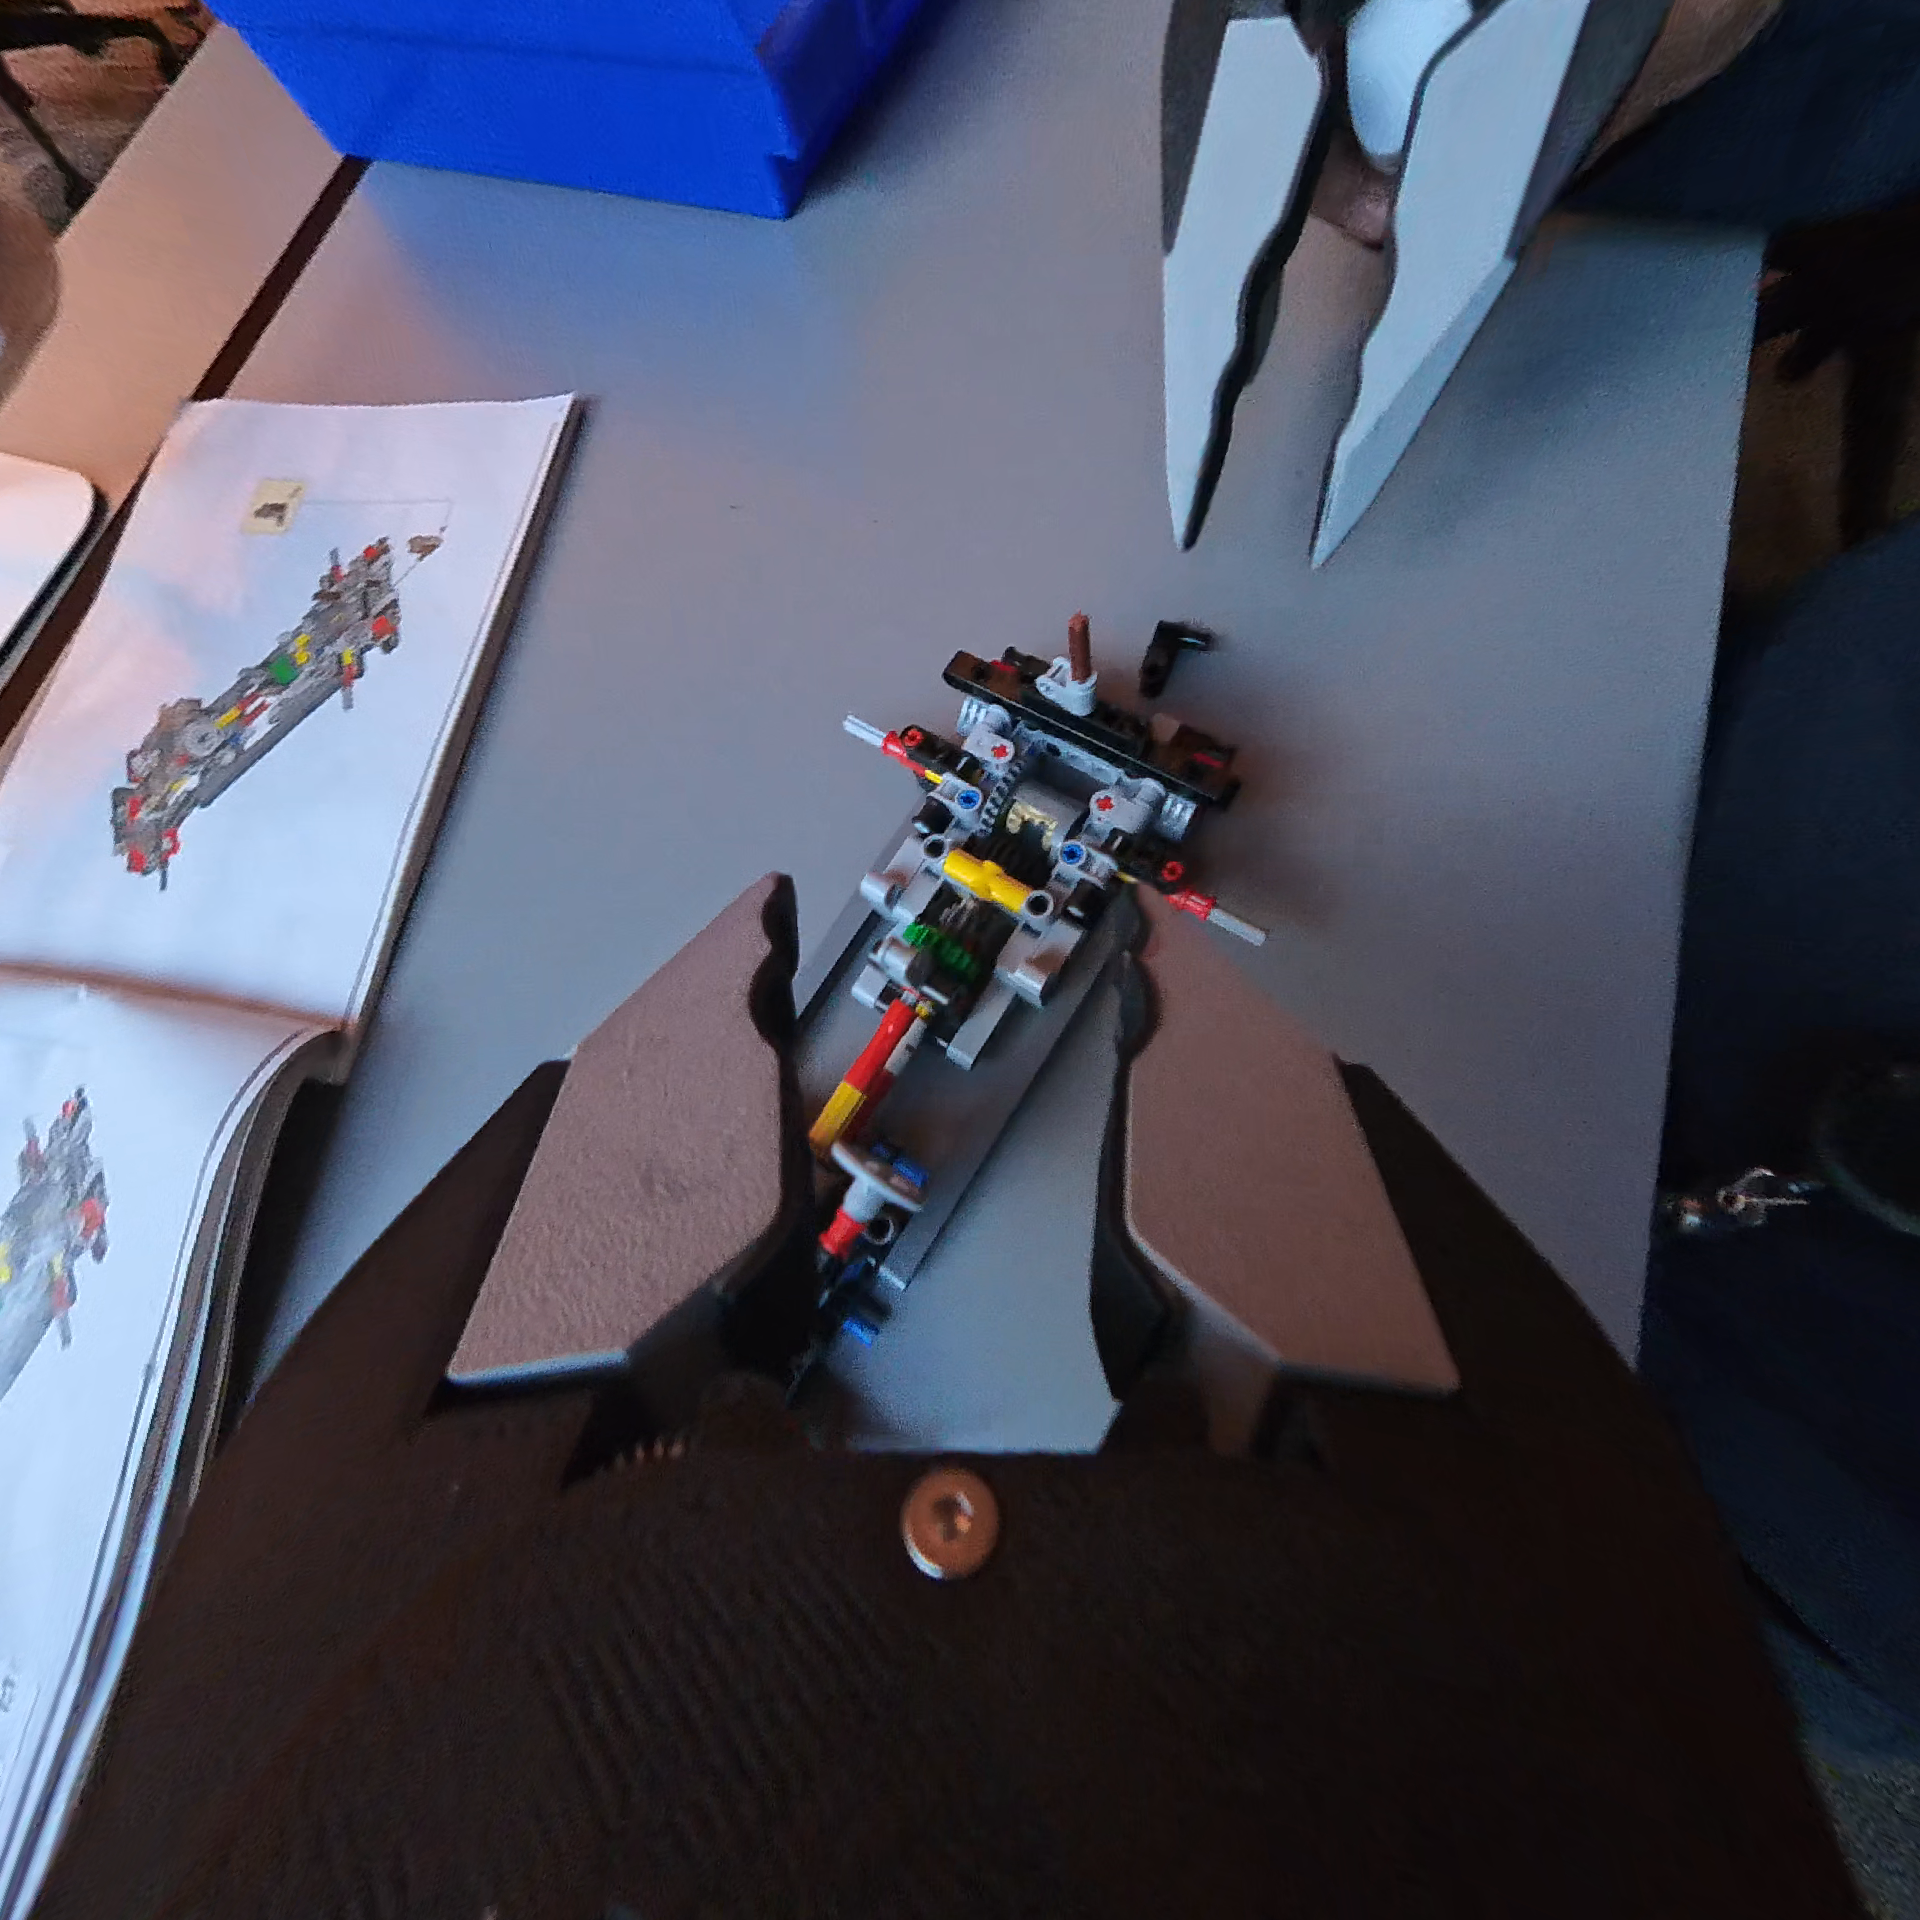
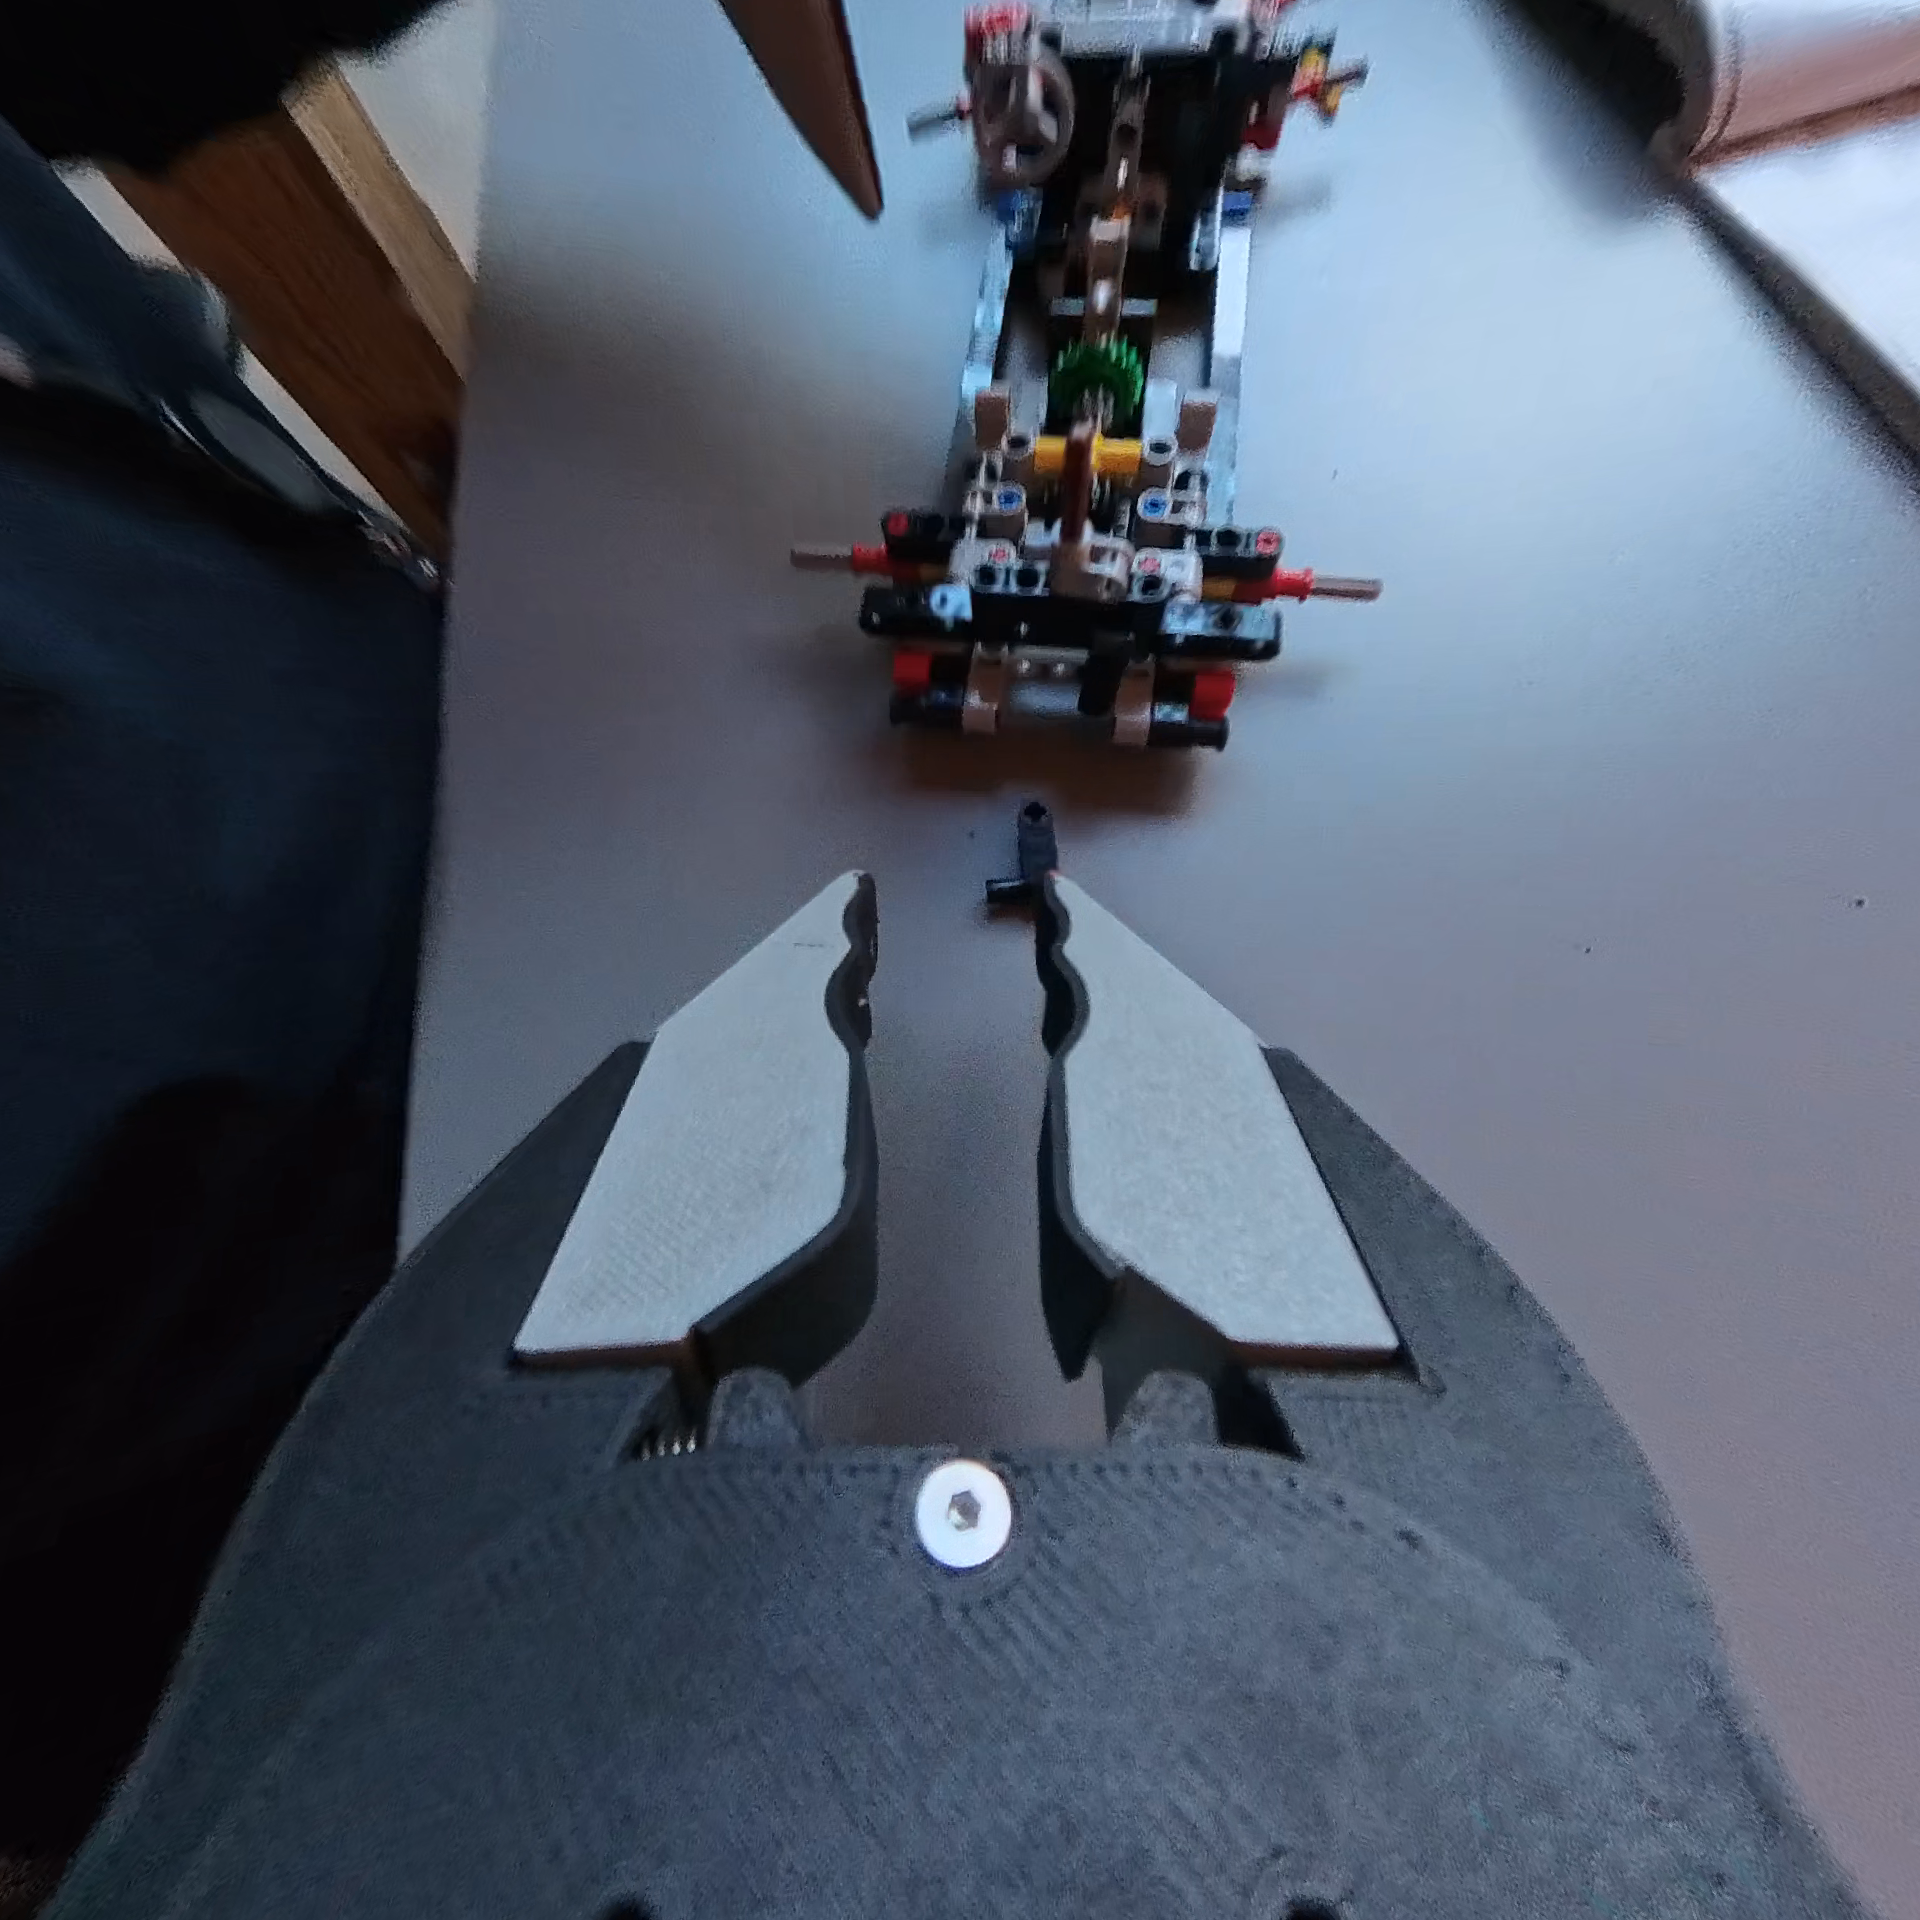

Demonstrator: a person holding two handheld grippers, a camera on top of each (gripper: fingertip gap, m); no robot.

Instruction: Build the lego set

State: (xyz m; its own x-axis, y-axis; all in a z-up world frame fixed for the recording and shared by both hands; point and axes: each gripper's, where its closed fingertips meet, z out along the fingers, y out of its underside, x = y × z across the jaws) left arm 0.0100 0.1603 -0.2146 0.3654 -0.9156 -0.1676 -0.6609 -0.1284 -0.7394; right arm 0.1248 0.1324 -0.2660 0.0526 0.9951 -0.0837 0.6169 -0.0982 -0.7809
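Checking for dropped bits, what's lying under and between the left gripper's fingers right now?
The brick-built chassis lies on the grey table between the left gripper's open fingers. Its red-and-yellow shaft runs back towards the gripper body, which hides its near end.

Left gripper (image 1: 961, 914) straddles the brick chassis (image 1: 1039, 883), seemingly untouched; right gripper (image 1: 1252, 551) hovers beyond.

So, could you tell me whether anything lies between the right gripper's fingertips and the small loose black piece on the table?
Nothing visible does. The small black piece lies on bare table just ahead of the open right gripper, beside one fingertip; the brick model sits beyond it.
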